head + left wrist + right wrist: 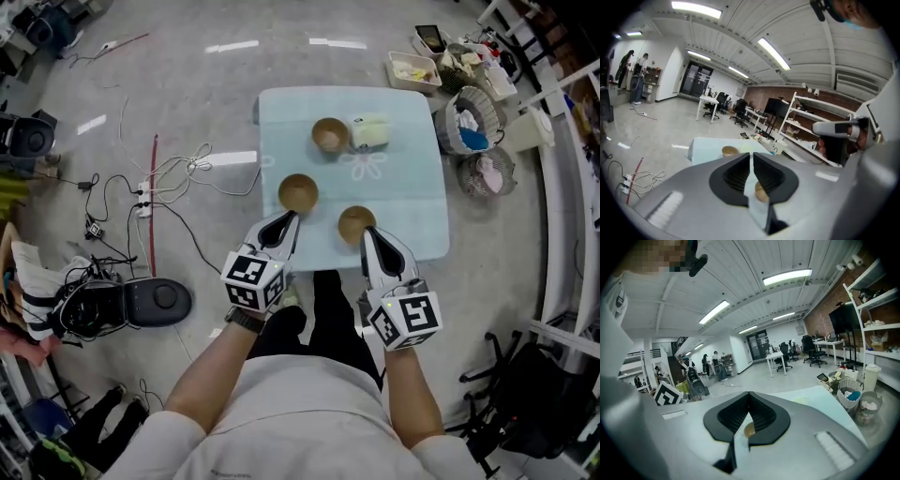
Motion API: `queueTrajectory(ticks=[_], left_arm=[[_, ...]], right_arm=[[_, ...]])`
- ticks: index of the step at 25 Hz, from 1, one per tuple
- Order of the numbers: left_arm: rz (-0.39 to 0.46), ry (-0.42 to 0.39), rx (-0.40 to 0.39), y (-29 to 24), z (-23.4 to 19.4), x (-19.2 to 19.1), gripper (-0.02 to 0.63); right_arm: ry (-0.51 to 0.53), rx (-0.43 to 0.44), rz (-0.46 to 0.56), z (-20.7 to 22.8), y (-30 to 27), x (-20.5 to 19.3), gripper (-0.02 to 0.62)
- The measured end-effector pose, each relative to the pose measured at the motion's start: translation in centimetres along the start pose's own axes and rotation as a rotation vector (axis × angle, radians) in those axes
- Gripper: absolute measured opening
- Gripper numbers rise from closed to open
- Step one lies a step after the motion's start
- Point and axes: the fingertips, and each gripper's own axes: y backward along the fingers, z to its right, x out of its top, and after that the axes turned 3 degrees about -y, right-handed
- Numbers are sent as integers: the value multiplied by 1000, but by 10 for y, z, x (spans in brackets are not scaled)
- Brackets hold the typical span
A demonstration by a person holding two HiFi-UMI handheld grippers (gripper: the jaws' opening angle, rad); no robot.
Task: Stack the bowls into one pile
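Now | left hand-held gripper (pixel 293 217) clenched, empty | right hand-held gripper (pixel 365 232) clenched | head view alone shows three bowls (pixel 298 192)

left bowl (pixel 298 192) / right bowl (pixel 356 223): gap open | far bowl (pixel 329 134): pale object (pixel 369 131) beside

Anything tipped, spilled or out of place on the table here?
Nothing stands out. The far bowl, middle bowl and near bowl sit upright and apart on the blue cloth. A pale item lies right beside the far bowl.
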Motion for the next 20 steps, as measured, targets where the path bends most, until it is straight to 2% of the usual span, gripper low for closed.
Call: queueTrajectory(ticks=[3, 8, 11, 20], left_arm=[[-43, 35, 53, -22, -21, -20, 6], [-112, 164, 181, -49, -58, -59, 6], [-136, 205, 241, -62, -77, -75, 8], [-199, 312, 348, -84, -123, -126, 14]], right_arm=[[7, 30, -28, 13, -23, -4, 11], [64, 99, -84, 33, -57, -4, 11], [70, 130, -115, 47, -77, -10, 11], [69, 231, -204, 52, -124, -45, 11]])
